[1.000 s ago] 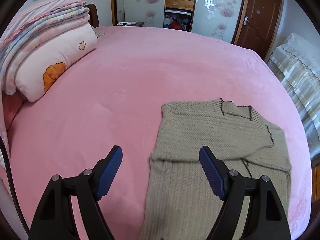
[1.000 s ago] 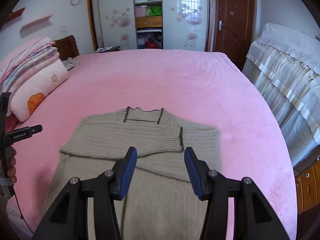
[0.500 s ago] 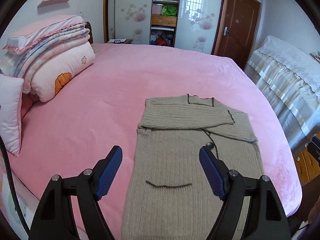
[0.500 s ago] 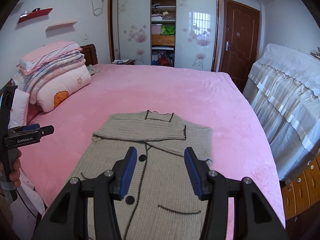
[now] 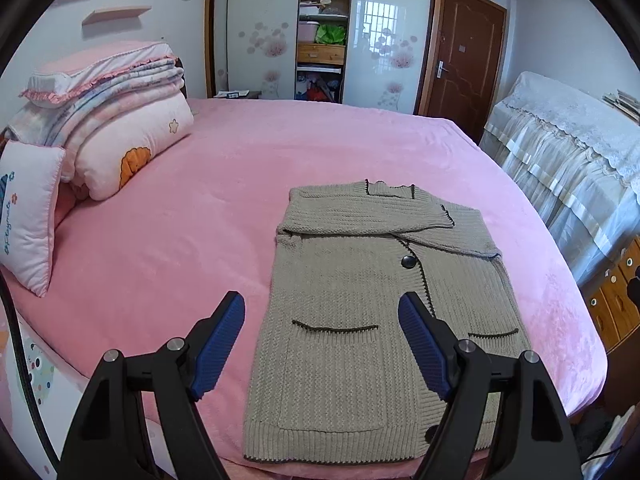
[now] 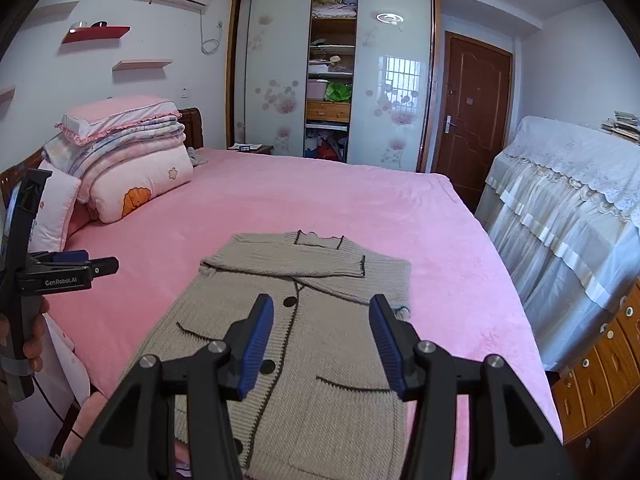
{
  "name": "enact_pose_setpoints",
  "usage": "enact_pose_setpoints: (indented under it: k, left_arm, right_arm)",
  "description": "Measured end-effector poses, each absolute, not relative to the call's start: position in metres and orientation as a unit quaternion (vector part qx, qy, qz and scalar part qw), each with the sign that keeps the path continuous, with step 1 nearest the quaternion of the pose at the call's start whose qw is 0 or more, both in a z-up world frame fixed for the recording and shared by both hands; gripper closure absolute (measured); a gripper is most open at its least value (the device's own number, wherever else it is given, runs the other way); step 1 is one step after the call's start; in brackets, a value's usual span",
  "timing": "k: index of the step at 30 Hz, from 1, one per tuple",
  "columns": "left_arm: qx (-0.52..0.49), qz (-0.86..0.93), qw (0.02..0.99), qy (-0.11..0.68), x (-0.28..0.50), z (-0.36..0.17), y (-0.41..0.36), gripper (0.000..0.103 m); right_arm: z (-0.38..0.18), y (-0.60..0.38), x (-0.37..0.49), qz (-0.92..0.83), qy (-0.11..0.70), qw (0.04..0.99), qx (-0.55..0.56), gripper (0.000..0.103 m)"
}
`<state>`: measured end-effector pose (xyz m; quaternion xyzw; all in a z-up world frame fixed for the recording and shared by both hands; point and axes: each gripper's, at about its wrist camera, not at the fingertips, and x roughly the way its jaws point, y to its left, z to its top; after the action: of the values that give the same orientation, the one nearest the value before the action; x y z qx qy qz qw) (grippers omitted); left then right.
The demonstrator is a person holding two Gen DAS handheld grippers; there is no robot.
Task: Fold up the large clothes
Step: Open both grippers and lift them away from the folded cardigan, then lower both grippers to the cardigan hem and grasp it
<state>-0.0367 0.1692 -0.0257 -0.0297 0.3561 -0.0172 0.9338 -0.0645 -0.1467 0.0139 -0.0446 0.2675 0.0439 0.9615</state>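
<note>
On the pink bed (image 5: 224,216) lies a soft, floppy knit cardigan (image 5: 352,320); both tools, left tool (image 5: 321,346) and right tool (image 6: 321,346), hang spread and empty, the right one opening; best pinched at the hem corners.

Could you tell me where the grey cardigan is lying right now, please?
The grey cardigan lies flat on the pink bed, near its front edge and right of centre in the left wrist view, sleeves folded across its chest.

From my feed, the cardigan (image 5: 372,312) is chunky ribbed knit, matt beige, with glossy dark buttons (image 5: 408,261). The bed (image 5: 224,184) wears a plush, softly sheened pink fleece. My left tongs (image 5: 321,338) and right tongs (image 6: 321,346) are matt black plastic with ridged blue rubbery pads (image 6: 256,350) and shiny metal screws. The door (image 6: 470,120) is varnished wood; the wardrobe panels (image 6: 276,76) are frosted, glossy.
</note>
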Motion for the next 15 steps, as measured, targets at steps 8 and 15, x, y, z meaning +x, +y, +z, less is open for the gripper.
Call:
enact_pose_setpoints:
  k: [8, 15]
  left_arm:
    - [-0.021, -0.027, 0.938, 0.344, -0.06, -0.047, 0.171, 0.025]
    - [-0.017, -0.09, 0.921, 0.378, -0.082, -0.085, 0.174, 0.025]
  right_arm:
    - [0.0, -0.142, -0.093, 0.026, 0.237, 0.97, -0.057, 0.049]
    - [-0.033, -0.136, -0.11, 0.042, 0.233, 0.968, -0.087, 0.049]
